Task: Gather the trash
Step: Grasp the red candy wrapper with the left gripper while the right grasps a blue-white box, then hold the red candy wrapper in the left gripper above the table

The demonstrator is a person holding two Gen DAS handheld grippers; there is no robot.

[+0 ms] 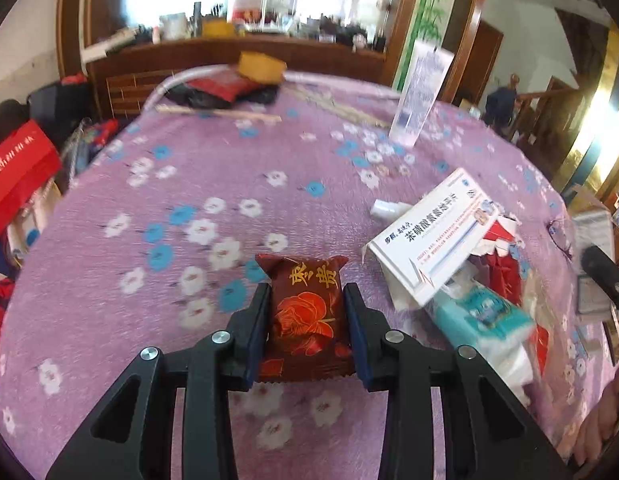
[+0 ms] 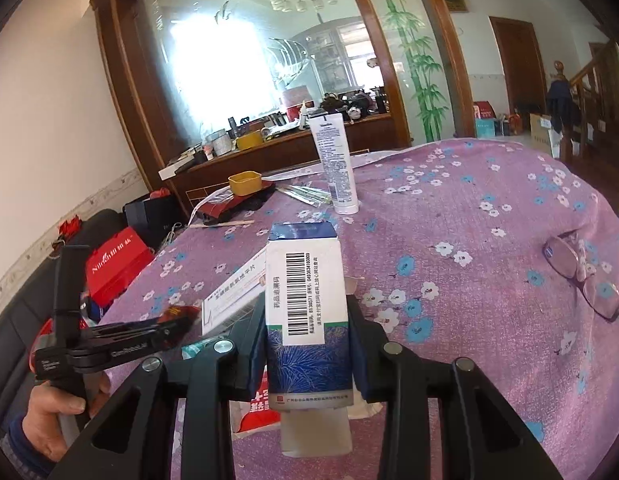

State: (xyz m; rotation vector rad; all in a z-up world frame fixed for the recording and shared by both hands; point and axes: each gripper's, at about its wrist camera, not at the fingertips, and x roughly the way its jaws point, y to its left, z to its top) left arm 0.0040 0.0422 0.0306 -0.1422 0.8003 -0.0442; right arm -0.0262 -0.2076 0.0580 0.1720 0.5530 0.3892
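1. Left tool [image 1: 305,308]: clenched on red-brown snack packet [image 1: 305,316], pads pressing both sides; packet low over counter [image 1: 189,184], just left of white medicine box [image 1: 433,236].
2. Right tool [image 2: 307,336]: gripping blue-white carton [image 2: 305,300] w/ barcode, upright, near side of same box [image 2: 233,296].
3. Tissue pack [image 1: 481,316] touching box, lower right.
4. Lotion tube [image 2: 335,164] well beyond box; glasses [image 2: 581,276] far right.

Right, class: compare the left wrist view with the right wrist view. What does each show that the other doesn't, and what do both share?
Only the left wrist view: the left gripper shut on a dark red snack packet, and a teal tissue pack.
Only the right wrist view: the right gripper shut on a blue-and-white medicine box.
Both: the purple flowered tablecloth, upright white tube, long white medicine carton, yellow tub and eyeglasses.
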